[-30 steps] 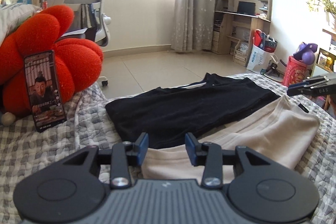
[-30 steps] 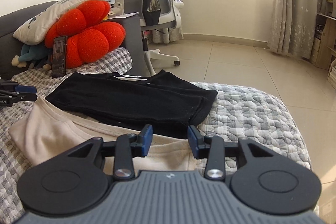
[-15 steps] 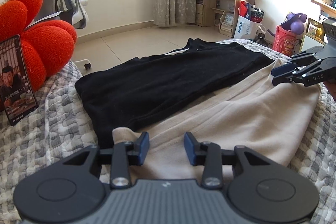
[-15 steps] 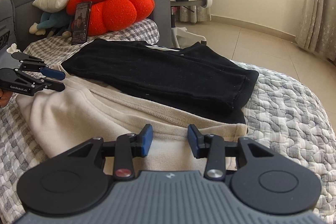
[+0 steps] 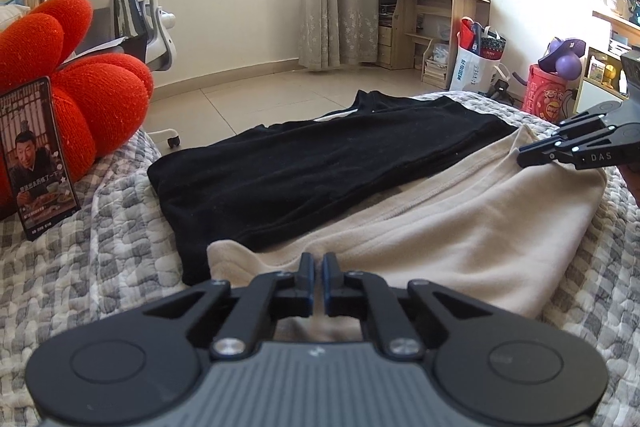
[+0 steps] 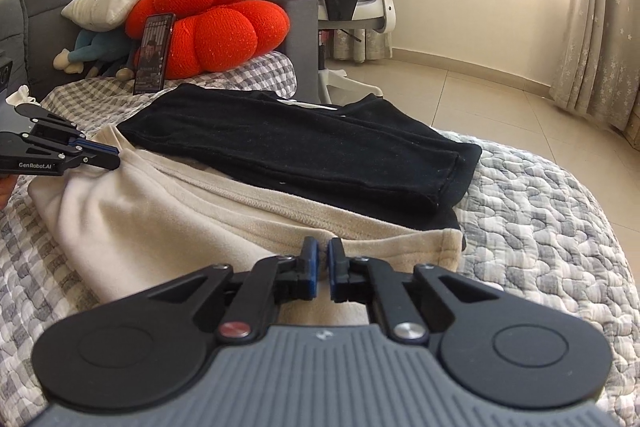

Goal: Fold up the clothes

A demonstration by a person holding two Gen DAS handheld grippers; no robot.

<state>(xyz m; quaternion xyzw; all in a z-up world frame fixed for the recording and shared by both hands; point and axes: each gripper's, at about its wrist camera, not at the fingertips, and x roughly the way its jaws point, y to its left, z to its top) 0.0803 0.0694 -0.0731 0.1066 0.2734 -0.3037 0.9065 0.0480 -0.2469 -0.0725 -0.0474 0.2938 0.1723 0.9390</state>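
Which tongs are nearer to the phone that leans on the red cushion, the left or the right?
The left. The left tongs pinch the beige garment at its end toward the phone; the right tongs pinch its opposite end, away from the phone.

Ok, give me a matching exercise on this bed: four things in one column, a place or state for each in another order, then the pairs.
Things:
1. black garment
2. beige garment
3. phone
4. left claw

Places or states:
A. propped upright against the red cushion
B. shut on the near edge of the beige cloth
C. lying flat, partly on top of the beige one
D. spread on the quilt, pinched at both near corners

Pairs: 1-C, 2-D, 3-A, 4-B. The right claw is shut on the other corner.
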